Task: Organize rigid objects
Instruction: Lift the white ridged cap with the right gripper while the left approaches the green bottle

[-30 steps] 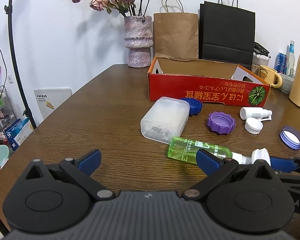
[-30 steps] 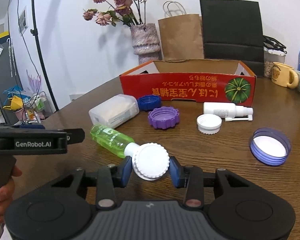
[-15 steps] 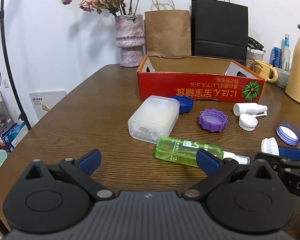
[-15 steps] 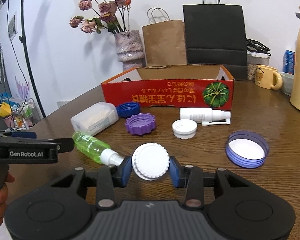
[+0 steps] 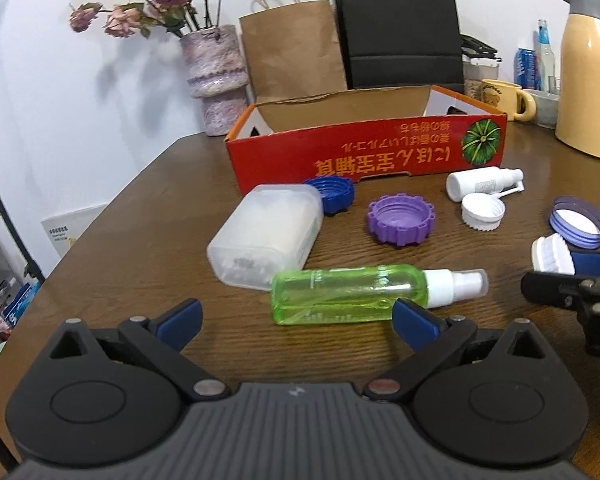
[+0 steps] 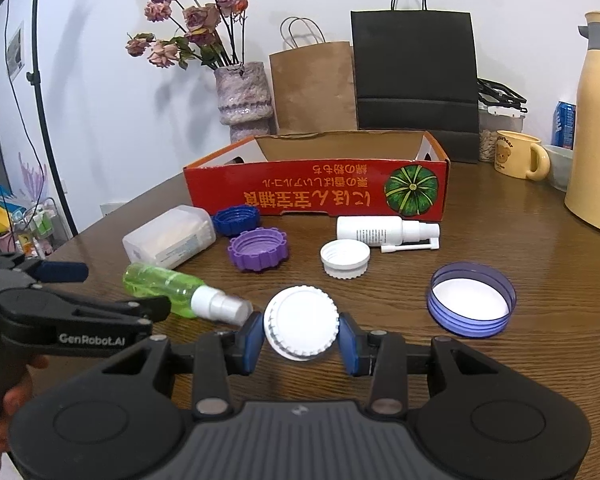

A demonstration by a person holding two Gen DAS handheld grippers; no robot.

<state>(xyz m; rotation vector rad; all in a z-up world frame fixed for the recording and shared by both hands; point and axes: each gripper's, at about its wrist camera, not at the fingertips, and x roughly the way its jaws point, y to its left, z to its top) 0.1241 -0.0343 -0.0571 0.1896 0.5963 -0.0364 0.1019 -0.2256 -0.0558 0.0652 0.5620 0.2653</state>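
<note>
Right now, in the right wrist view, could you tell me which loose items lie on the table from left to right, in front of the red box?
Translucent white box → green spray bottle → purple ridged cap → small white cap → purple-rimmed lid.

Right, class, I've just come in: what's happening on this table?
A person is sorting small things with two handheld grippers. The right gripper is shut on a white cap, held above the table. The left gripper is open, near a green spray bottle lying flat. Other caps and bottles lie before the red box.
</note>
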